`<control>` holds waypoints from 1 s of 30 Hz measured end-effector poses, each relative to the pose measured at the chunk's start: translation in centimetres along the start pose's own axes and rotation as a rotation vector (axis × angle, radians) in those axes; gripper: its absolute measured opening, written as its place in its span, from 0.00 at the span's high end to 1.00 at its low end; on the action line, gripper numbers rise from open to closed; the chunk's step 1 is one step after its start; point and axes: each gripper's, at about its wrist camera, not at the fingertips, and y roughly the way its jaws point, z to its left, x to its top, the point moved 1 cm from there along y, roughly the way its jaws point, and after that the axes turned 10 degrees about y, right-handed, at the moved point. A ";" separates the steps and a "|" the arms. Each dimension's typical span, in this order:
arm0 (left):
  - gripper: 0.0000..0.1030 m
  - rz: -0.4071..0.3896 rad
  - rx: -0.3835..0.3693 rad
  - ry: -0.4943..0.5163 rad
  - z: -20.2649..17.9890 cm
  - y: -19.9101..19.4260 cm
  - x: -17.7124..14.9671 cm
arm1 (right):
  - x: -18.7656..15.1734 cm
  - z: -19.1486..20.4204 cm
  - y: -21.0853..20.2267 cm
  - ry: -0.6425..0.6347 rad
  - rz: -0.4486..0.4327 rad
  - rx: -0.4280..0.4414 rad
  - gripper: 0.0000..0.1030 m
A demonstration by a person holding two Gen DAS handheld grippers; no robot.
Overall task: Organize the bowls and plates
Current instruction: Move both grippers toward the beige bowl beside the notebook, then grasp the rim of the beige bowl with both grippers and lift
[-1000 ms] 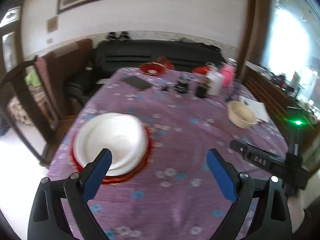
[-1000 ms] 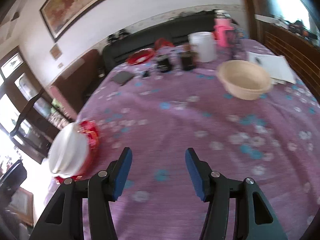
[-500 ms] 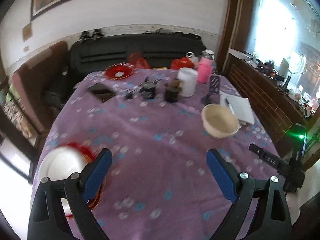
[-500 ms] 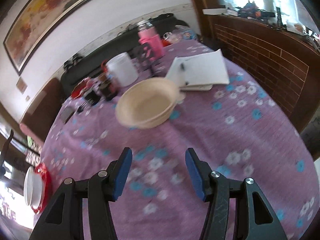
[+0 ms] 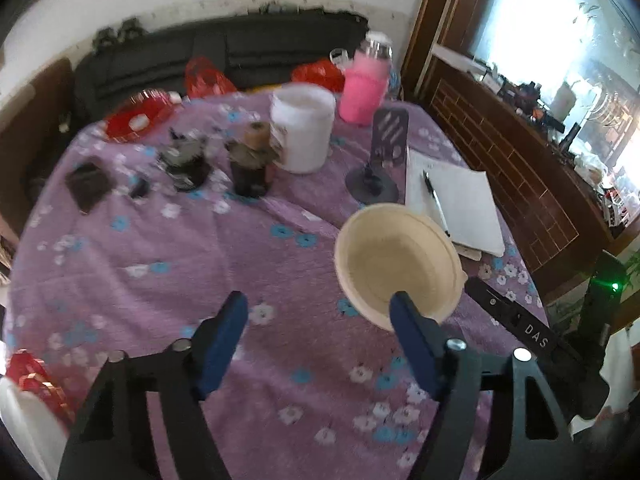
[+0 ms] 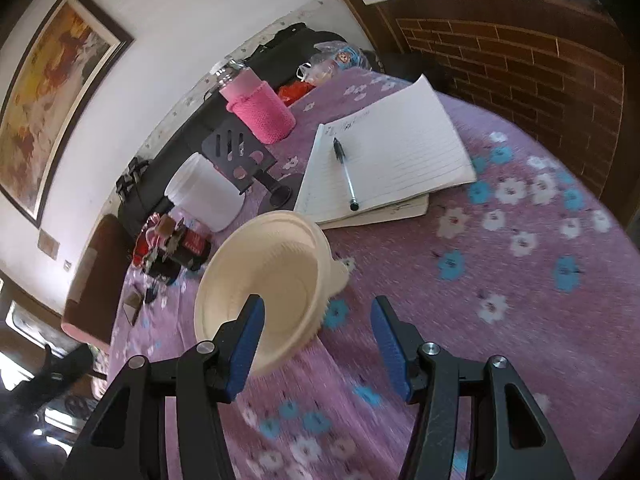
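1. While the left gripper (image 5: 318,332) tilts steeply down over the purple flowered tablecloth (image 5: 200,264), its blue pads (image 5: 222,344) stand moderately apart, having just been closing, with only cloth between them. The right-hand pad's tip overlaps the near rim of the cream bowl (image 5: 396,264) in the left wrist view; whether it touches I cannot tell. Nothing is gripped.
2. In that same view the bowl sits upright on the cloth, just beside an open notebook (image 5: 460,204) with a pen (image 5: 434,200) lying on it. At the lower left edge a white plate (image 5: 28,428) rests on a red one (image 5: 34,380), well apart from the bowl. The other gripper's black body (image 5: 532,340) shows at the right.
3. In the right wrist view, which is rolled, the right gripper (image 6: 318,338) slants down at the table, jaws about half open and empty.
4. There its left pad (image 6: 246,340) crosses in front of the bowl's (image 6: 264,272) near wall, and the bowl's near rim edge lies between the pads; contact is unclear. Behind stand a white tub (image 6: 206,192) and a pink-sleeved bottle (image 6: 260,114).
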 end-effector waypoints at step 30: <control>0.87 0.164 -0.024 -0.016 -1.6 12.5 1.2 | -1.6 -0.5 4.4 -0.036 0.065 0.089 0.75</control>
